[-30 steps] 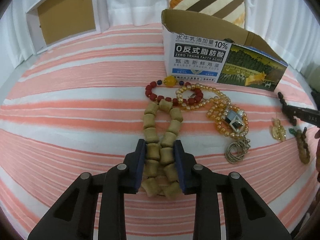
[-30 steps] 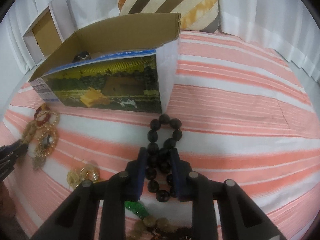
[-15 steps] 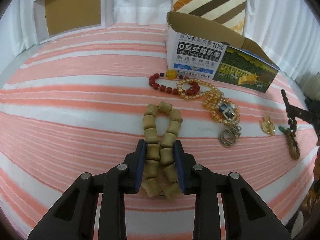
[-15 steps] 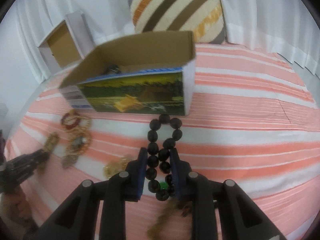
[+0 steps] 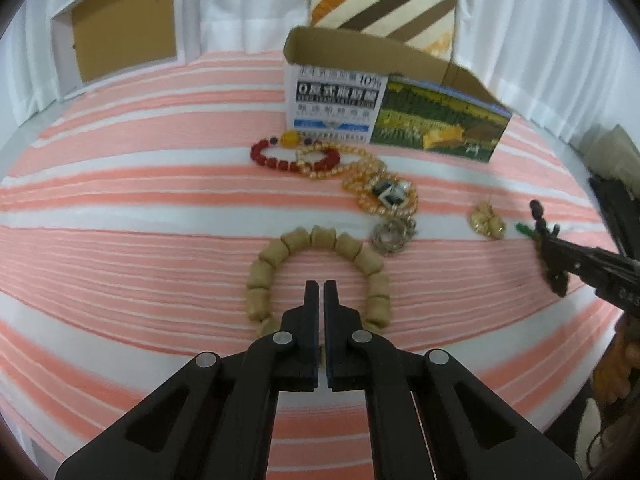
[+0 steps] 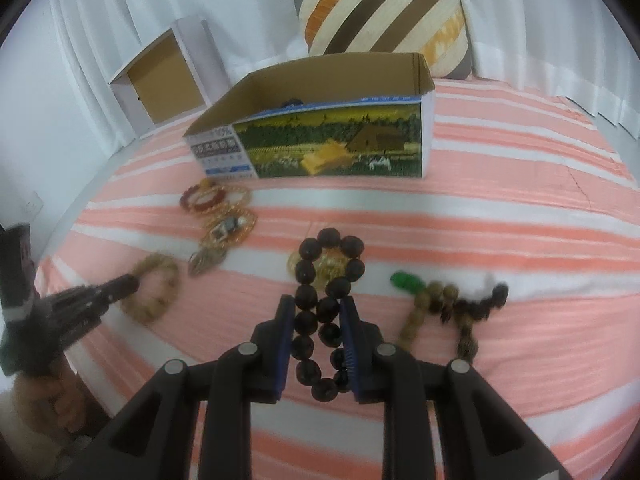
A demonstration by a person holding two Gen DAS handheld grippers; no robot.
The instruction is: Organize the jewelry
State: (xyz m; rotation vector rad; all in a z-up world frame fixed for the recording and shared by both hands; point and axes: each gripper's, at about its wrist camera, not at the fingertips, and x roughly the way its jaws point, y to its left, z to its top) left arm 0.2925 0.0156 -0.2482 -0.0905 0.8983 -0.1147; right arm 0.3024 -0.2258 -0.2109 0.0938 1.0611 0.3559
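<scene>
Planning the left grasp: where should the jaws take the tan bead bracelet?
Take the tan bead bracelet at its left arc, from above, one jaw inside the loop and one outside. It lies flat and open, and that arc sits clear of the silver rings.

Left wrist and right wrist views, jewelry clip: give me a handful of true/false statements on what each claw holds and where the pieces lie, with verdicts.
1. The right claw is clamped on the dark bead bracelet. True.
2. The left claw grips the tan wooden bracelet. False: its jaws are nearly closed on nothing, and the bracelet lies as an open ring on the striped bedspread around them.
3. The red bead bracelet lies inside the printed cardboard box. False: it lies on the bedspread in front of the box.
4. A striped pillow stands behind the box. True.
5. A green piece lies right of the dark bracelet in the right wrist view. True.
</scene>
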